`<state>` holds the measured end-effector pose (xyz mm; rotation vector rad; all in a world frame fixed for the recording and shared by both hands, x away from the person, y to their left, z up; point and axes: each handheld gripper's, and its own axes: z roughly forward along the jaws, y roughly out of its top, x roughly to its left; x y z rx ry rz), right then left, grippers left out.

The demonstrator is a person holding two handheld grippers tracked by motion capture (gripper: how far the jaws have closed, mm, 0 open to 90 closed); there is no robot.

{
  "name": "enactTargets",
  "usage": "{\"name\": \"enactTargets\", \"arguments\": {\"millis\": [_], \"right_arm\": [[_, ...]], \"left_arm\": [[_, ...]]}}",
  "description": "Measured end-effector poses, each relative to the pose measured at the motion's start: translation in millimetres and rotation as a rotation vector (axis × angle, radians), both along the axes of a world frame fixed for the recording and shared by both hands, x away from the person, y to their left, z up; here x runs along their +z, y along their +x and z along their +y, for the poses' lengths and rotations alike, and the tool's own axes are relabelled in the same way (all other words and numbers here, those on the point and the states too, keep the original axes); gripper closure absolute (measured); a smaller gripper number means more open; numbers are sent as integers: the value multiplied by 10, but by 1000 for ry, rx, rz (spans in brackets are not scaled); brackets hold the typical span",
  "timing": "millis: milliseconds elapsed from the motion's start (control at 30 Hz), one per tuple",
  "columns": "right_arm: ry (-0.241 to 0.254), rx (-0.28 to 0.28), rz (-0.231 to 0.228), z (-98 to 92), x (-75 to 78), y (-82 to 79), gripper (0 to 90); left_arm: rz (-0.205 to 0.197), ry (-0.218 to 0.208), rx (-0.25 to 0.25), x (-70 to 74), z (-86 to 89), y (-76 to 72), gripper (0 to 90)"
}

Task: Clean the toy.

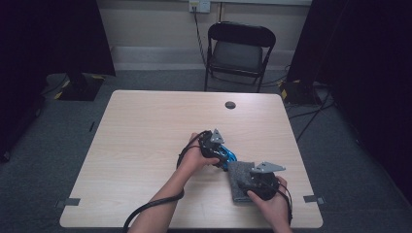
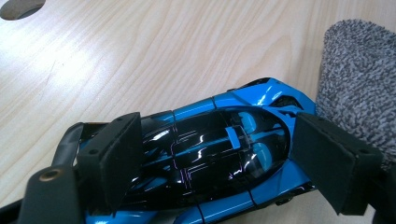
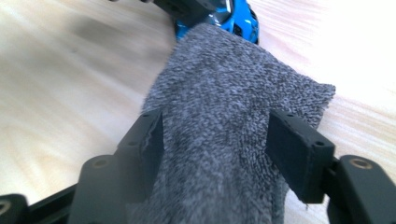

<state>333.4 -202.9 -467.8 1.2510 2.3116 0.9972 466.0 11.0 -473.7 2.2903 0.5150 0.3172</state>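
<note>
A glossy blue and black toy car (image 2: 219, 140) lies on the wooden table, and my left gripper (image 2: 215, 154) is shut on it, one pad against each flank. From above, the car (image 1: 228, 154) shows just past the left gripper (image 1: 223, 158), right of the table's middle. A grey terry cloth (image 3: 224, 107) lies flat between the spread jaws of my right gripper (image 3: 215, 140), which is open; the pads stand beside the cloth without pinching it. The cloth (image 1: 238, 187) reaches up to the car's nose (image 3: 240, 21), near the front right of the table, under the right gripper (image 1: 248, 178).
The light wooden table (image 1: 145, 145) has a round cable hole (image 1: 230, 105) near its far edge. A black folding chair (image 1: 240, 48) stands behind the table. Dark stands and cables sit on the carpet at both far corners. Each gripper trails a black cable.
</note>
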Motion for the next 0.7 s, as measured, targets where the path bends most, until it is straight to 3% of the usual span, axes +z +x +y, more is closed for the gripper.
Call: {"name": "enactTargets", "arguments": {"millis": [67,133,167,267,300,333,500,633,700], "right_arm": [[-45,-4,6,30,-93,22,358],[-58,-2,6,52,-157,17,361],[-84,9,-13,67,-171,10,392],[-62,24,-4,37,-164,11,686],[-68,25,-3,19,-154,18,715],[-43,19,19,-13,-147,39,745],[-59,-46,0,-174,14,135,762],[-134,-100,38,-260,69,306,760],[-179,-97,62,-247,45,391,757]], "left_arm": [[-2,-7,1,-5,-2,-6,175],[-2,-5,0,-4,-3,-8,175],[-2,-5,0,-4,-4,-8,175],[-2,-4,-1,-4,-4,-8,175],[-3,-6,0,-6,-3,-9,175],[-4,-9,0,-7,-2,-9,175],[-2,-6,-2,-5,-2,-7,175],[-6,-6,-3,-7,-1,-12,176],[-5,-8,0,-7,-5,-13,175]]}}
